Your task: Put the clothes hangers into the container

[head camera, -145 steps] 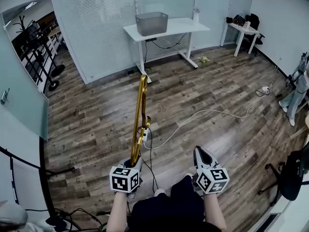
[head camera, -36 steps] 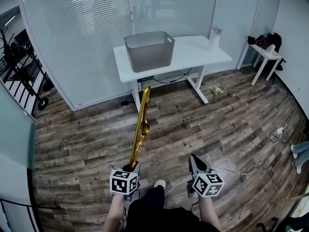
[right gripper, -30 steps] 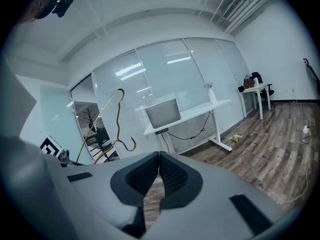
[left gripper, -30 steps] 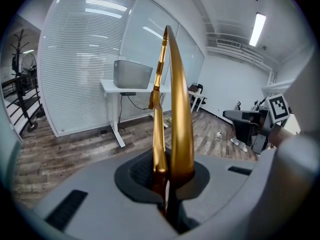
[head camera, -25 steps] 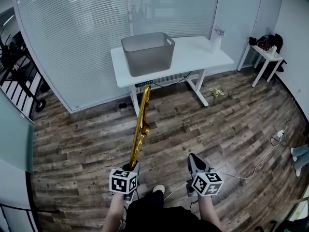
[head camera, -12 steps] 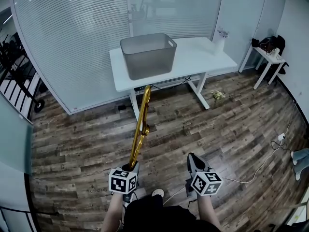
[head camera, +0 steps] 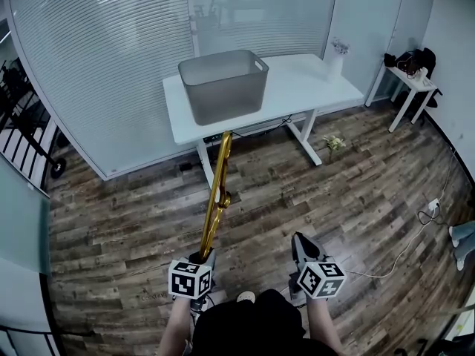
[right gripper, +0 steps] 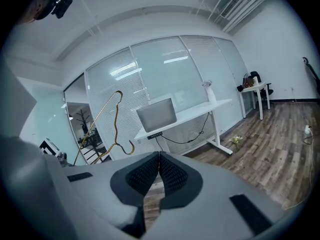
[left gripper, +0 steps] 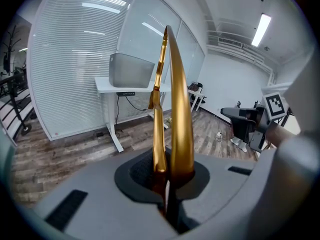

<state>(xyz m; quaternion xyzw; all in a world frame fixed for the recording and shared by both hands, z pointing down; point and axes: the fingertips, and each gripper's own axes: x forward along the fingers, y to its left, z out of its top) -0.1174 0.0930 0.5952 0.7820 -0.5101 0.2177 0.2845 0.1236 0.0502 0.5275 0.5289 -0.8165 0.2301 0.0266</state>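
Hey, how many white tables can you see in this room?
2: a big table holding the gray container, and a small table by the right wall. Others may be out of view.

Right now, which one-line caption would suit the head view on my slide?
Left hand-held gripper holds a gold hanger, pointed at the grey container on a white desk.

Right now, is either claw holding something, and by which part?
The left gripper has its jaws shut on one end of the gold clothes hanger, which sticks out ahead. The right gripper is shut and empty.
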